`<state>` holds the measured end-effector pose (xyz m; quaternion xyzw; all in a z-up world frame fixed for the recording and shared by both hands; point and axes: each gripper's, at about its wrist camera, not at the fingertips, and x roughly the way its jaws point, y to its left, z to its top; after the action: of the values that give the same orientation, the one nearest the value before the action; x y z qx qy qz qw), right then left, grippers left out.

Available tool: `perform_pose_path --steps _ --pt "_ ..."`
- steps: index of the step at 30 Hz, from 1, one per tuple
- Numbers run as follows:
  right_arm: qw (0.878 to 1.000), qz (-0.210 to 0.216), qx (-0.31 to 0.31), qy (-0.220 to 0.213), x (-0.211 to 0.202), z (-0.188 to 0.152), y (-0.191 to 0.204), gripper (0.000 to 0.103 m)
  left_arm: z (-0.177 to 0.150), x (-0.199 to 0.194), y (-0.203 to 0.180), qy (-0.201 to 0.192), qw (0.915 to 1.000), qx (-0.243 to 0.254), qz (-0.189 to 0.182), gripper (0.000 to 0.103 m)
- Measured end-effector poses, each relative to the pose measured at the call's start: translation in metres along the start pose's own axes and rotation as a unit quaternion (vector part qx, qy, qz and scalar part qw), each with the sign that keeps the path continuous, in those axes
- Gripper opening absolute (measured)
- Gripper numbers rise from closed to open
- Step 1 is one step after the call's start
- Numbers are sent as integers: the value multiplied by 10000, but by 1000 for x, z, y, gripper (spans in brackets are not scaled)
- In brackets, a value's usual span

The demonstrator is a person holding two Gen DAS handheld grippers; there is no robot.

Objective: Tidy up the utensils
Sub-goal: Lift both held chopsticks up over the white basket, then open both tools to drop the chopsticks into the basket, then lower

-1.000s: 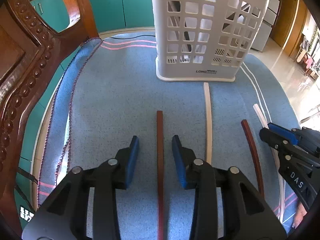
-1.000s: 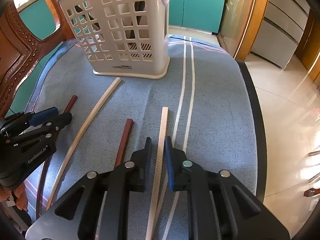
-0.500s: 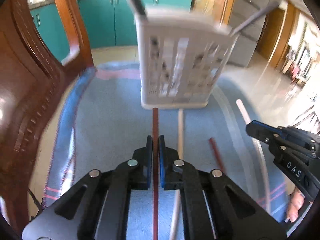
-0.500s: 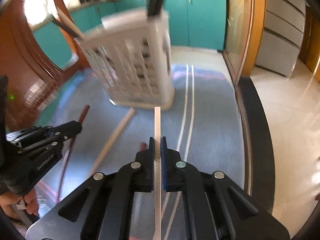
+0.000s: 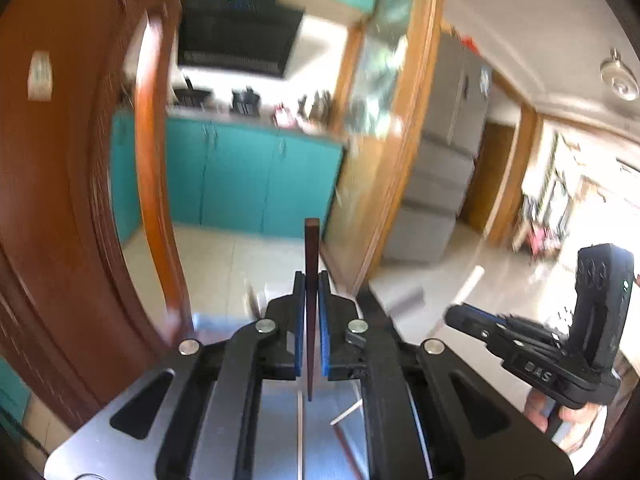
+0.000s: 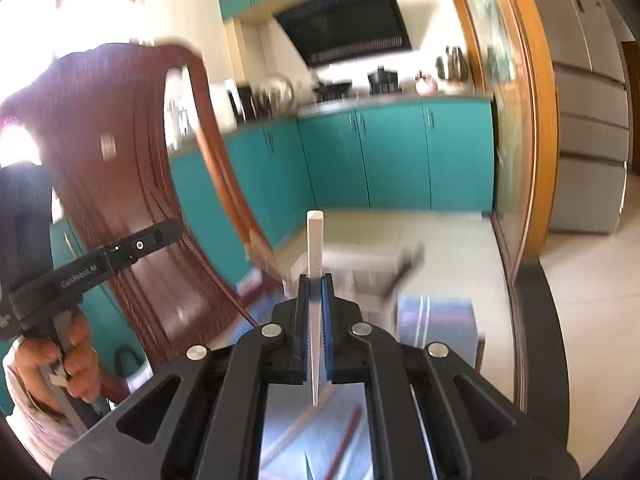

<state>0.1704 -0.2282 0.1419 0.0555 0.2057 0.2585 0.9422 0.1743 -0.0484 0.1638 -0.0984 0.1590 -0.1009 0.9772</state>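
Chopsticks: your left gripper jaws clamp the dark brown wooden chopstick, your right gripper jaws the pale cream chopstick; both point to 12 o'clock and may pivot or slip in a fast swing.

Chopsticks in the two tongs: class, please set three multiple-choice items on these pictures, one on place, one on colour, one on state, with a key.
1. Where is the dark brown wooden chopstick?
A. between the left tongs' blue pads
B. on the floor
C. in a drawer

2. What colour is the stick in the right tongs?
A. green
B. black
C. pale cream

3. How are the right tongs?
A. wide open
B. shut on the stick
C. out of view

Key: 1 A, the pads flank the brown stick; 2 C, the pale cream chopstick stands up from them; 3 B, both pads press it.
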Motion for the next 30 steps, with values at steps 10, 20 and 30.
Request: perform_pose_path --steps 10,20,30 --pt "9873 -837 247 -1329 28 44 -18 7 23 59 35 -600 9951 -612 487 7" --pt "9944 -934 -58 -494 90 -2 -17 7 -17 109 24 75 9977 -122 663 7" --pt "9928 -699 -165 -961 23 -6 -6 26 -29 49 8 -644 9972 111 362 14"
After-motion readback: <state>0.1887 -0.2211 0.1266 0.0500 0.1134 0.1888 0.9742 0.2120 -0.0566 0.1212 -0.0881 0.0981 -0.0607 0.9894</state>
